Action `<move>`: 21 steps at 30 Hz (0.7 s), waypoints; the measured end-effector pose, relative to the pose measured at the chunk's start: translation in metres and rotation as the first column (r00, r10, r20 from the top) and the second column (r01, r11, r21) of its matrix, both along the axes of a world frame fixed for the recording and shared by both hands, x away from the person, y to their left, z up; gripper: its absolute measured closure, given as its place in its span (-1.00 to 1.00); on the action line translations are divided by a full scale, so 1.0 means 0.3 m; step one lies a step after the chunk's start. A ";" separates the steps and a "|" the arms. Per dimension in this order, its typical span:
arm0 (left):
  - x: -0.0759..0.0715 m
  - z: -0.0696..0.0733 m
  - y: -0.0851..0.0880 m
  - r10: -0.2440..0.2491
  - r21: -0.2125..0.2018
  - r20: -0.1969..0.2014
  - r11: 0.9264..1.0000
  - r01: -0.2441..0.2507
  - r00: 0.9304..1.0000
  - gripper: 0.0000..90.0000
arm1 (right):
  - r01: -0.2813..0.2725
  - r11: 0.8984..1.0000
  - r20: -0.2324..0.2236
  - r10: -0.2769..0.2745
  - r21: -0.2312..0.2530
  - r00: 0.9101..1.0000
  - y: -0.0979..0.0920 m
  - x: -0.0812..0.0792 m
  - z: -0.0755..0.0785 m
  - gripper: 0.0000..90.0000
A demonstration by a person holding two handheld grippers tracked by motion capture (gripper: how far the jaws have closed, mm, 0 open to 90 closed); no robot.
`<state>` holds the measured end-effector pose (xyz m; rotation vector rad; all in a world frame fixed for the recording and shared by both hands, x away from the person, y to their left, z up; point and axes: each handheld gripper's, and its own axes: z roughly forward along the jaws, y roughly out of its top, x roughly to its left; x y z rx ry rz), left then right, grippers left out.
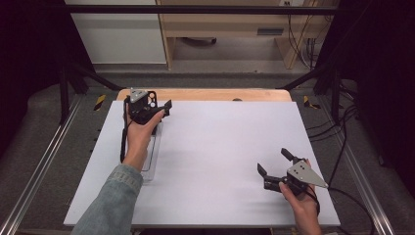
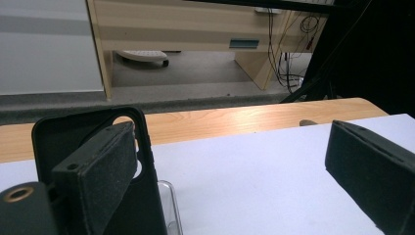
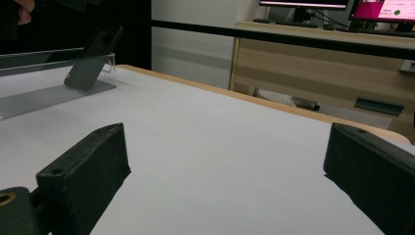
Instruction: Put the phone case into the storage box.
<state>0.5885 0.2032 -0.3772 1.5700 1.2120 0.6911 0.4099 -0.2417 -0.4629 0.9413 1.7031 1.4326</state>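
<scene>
A: Where did the phone case [image 3: 93, 58] stand?

B: It leaned on a clear stand [image 1: 151, 159] near the desk's [image 1: 220, 147] far left corner. My left gripper [image 1: 155, 111] was spread beside it, gripping nothing; my right gripper [image 1: 274, 164] was agape near the right edge.

A: Advice?

B: I judged: centre the case between the pads, then close squarely.

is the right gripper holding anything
No, the right gripper stands wide open over the bare white table sheet, with nothing between its jaws.

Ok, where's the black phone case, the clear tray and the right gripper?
Phone case [image 2: 93, 147], left gripper view, its back near the camera hole.
Clear tray [image 1: 152, 164], high view, its right edge.
Right gripper [image 1: 275, 162], high view, between its fingertips.
</scene>
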 end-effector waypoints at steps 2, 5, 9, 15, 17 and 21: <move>-0.002 -0.001 -0.002 -0.007 -0.003 0.000 1.000 0.007 1.000 -0.89 | 0.000 1.000 -0.001 0.000 0.000 1.000 0.000 0.000 0.000 -0.92; -0.006 -0.004 -0.005 -0.011 -0.005 -0.002 1.000 0.011 1.000 -0.89 | 0.000 1.000 -0.002 0.000 -0.001 1.000 0.001 0.001 0.000 -0.92; -0.009 -0.006 -0.009 -0.016 -0.003 -0.004 1.000 0.016 1.000 -0.89 | 0.000 1.000 -0.003 0.000 -0.001 1.000 0.001 0.000 0.000 -0.92; -0.015 -0.003 -0.011 -0.026 0.001 -0.003 1.000 0.026 1.000 -0.89 | 0.000 1.000 -0.003 0.000 0.002 1.000 0.000 0.000 0.000 -0.92; -0.017 -0.003 -0.012 -0.029 0.000 -0.002 1.000 0.029 1.000 -0.89 | 0.001 1.000 -0.003 -0.001 0.001 1.000 0.000 0.000 0.000 -0.92; -0.021 -0.001 -0.013 -0.035 0.002 0.002 0.999 0.035 0.999 -0.89 | 0.001 1.000 -0.003 -0.001 0.001 1.000 0.000 0.000 0.000 -0.92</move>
